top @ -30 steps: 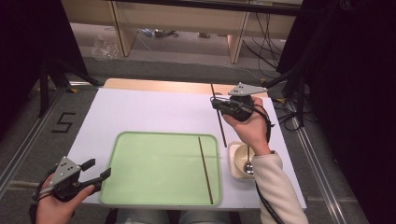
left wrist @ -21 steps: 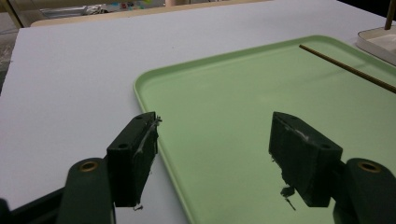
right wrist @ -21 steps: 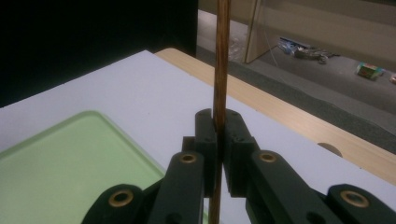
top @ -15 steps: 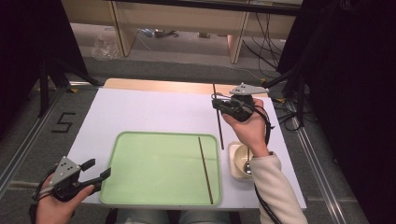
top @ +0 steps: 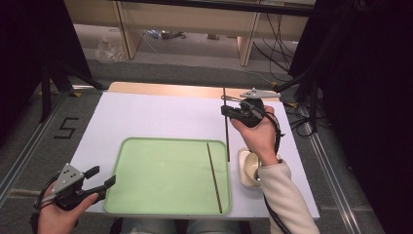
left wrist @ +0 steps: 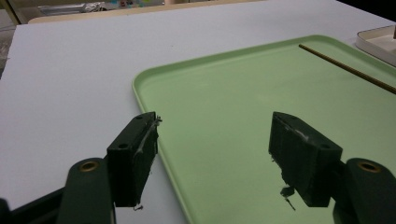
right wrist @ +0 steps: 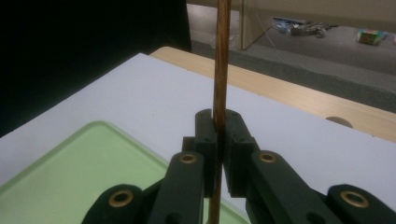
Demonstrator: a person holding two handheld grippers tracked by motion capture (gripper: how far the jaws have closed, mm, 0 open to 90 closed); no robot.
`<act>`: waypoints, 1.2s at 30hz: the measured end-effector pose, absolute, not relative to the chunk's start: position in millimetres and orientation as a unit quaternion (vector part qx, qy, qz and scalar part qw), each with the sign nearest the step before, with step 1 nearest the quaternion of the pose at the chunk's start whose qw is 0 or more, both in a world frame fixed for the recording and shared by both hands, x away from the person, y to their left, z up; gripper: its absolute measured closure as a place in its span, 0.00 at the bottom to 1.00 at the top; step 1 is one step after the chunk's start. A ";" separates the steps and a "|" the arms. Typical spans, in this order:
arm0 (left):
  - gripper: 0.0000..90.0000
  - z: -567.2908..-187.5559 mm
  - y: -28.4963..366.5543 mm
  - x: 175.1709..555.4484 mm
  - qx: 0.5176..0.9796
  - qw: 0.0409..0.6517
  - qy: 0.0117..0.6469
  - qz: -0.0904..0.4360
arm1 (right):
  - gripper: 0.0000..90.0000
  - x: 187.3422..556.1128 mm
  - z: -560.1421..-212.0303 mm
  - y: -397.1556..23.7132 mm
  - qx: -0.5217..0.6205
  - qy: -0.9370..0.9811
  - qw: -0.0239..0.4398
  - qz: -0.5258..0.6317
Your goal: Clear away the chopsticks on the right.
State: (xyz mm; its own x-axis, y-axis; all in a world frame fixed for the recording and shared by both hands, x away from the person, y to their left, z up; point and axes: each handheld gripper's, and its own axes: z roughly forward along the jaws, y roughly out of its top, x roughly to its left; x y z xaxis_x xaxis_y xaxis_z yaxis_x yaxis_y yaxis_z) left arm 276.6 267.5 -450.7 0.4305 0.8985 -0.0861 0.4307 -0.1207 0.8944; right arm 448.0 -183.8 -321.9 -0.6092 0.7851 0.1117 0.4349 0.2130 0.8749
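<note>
A: High view first. Where's the held stick [top: 226, 131]?
B: Pinched in the right gripper [top: 225, 111], upright, hanging over the white table [top: 156, 117] just past the tray's far right corner. Its low end reaches down beside the tray [top: 146, 161] rim, near the bowl [top: 246, 168]. Right gripper view: jaws shut tight on the stick [right wrist: 220, 60], which runs up between the pads and out the top.
A: Any change vs the earlier pics?
B: Barely. Right hand [top: 258, 134] and stick sit where they were, same tilt. Left gripper [top: 100, 179] hasn't shifted either; jaws as wide as before.
A: Left gripper holding anything?
B: No. Left gripper view: left gripper [left wrist: 212, 140] jaws wide apart, nothing between them, over the tray's near left edge [left wrist: 154, 112]. Left hand [top: 61, 214] at the table's near left corner.
A: What else is around?
B: 2nd stick [top: 214, 176] lies flat in the tray along its right side, also seen far right in the left gripper view [left wrist: 348, 69]. Bowl just right of the tray, partly hidden by the right wrist and sleeve [top: 287, 200]. Nothing blocks the tray floor.
A: Counts?
B: 2 sticks, 1 tray, 1 bowl, 2 grippers.
</note>
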 end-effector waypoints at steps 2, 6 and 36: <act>0.36 -450.8 267.5 276.7 0.705 0.467 0.471 0.250 | 0.96 448.1 -322.3 -184.1 0.411 0.754 0.172 0.482; 0.36 -450.8 267.5 276.7 0.704 0.468 0.472 0.250 | 0.96 448.5 -324.6 -183.6 0.439 0.746 0.151 0.478; 0.36 -450.9 267.6 276.5 0.705 0.468 0.471 0.250 | 0.96 458.5 -352.5 -179.1 0.540 0.753 0.071 0.369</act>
State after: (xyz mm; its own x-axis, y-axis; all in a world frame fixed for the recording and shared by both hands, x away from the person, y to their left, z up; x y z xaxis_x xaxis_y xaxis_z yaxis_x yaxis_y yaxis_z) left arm 276.5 267.6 -450.9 0.4317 0.8976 -0.0894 0.4298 -0.1176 0.8952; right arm 458.5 -179.1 -352.5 -0.4074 0.8659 0.2904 0.7605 0.1456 0.6327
